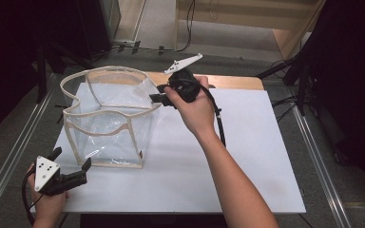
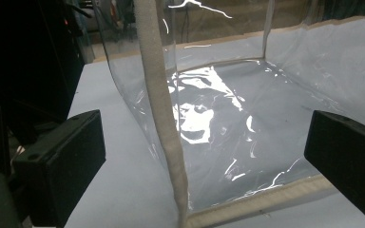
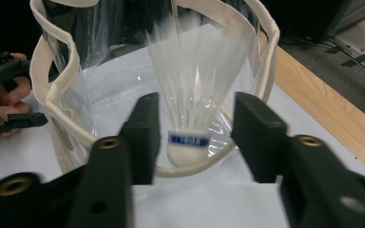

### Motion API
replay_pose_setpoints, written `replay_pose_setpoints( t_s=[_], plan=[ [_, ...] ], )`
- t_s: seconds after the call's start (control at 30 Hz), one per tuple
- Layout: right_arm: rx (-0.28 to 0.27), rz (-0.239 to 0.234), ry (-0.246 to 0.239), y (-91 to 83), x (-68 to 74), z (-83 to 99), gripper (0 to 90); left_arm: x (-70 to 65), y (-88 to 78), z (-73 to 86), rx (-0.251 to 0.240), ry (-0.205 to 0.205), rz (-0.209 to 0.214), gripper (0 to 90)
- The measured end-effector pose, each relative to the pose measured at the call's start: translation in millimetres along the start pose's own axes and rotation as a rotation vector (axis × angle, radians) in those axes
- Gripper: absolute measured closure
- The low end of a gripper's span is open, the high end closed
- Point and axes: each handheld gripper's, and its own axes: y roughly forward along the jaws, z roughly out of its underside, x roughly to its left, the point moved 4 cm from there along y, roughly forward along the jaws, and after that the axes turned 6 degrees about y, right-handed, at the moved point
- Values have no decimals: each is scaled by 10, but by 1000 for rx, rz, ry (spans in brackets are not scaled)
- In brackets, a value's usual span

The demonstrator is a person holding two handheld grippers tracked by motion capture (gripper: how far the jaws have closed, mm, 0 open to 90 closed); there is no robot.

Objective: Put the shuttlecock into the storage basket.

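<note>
A clear plastic bag with cream trim stands open on the white board. My right gripper hovers at the bag's far right rim. In the right gripper view its jaws stand apart around a white shuttlecock with a blue band, cork down and blurred, just above the cream rim. There is a gap between the cork and the right pad. My left gripper sits open at the board's front left, facing the bag's near corner seam, with nothing between its jaws.
A wooden table edge shows beyond the board. Metal rails run along both sides. Dark stands and cables crowd the back and right. The right gripper's cable trails across the board.
</note>
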Motion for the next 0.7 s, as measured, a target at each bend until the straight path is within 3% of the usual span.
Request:
replay_pose_setpoints(
  t_s=[0.07,0.23,0.33,0.43,0.5,0.7],
  plan=[
    [0,-9,-15,-21,-8,23,334,0,0,0,0,0,0,3],
    [-2,-12,-30,-87,-49,92,146,0,0,0,0,0,-1,3],
    [-2,-17,-45,-125,-75,142,102,-2,1,0,0,1,-1,3],
    [-20,7,-55,-177,-81,197,83,-3,1,0,2,3,-4,3],
    [-33,16,-56,-203,-84,238,1,-3,1,0,2,3,-5,3],
    [-43,37,-44,-245,-121,386,0,0,1,0,-1,-1,-3,3]
  ],
)
